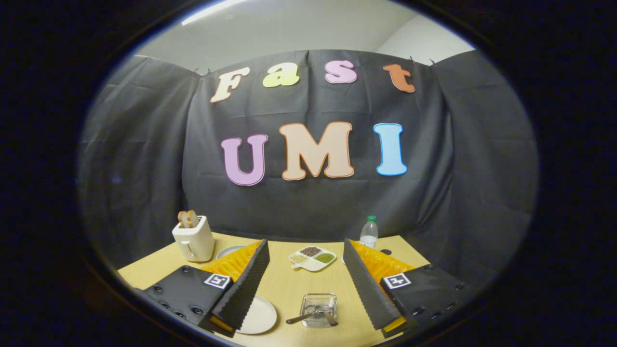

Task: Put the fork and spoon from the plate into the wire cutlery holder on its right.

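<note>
The gripper (pixel 305 284) is hovering with fingers spread wide and empty. Between them, the holder (pixel 319 309) is already carrying two handles, right of the bare-looking plate (pixel 260 315). I judge the task finishing; next is backing away.

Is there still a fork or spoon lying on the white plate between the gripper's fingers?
No: the plate shows bare, while two handles stick out of the wire cutlery holder, with the gripper open.
</note>
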Motion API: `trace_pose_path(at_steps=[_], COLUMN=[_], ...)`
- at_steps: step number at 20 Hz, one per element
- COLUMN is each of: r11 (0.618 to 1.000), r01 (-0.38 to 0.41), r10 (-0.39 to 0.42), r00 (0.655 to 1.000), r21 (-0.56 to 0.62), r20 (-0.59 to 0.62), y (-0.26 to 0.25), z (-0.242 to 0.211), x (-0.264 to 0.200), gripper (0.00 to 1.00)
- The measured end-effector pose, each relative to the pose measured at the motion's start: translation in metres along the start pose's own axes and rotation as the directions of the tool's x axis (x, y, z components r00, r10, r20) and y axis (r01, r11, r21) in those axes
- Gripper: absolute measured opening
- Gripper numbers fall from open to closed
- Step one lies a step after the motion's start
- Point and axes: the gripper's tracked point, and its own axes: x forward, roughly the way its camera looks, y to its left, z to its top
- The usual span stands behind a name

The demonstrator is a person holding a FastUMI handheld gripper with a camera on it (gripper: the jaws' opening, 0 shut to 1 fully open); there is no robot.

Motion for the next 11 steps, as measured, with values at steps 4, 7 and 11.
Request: trace_pose_path(at_steps=[4,7,11], r11=[1.0,0.999,0.999], r01=[0.021,0.033,0.043], r10=[-0.021,-0.034,-0.043], r00=[1.0,0.999,0.998], r21=[0.006,0.005,0.003], r20=[0.019,0.03,0.039], y=[-0.006,-0.011,-0.018], z=[0.011,0.017,0.023], x=[-0.003,-0.005,-0.007], gripper=[0.98,0.98,0.98])
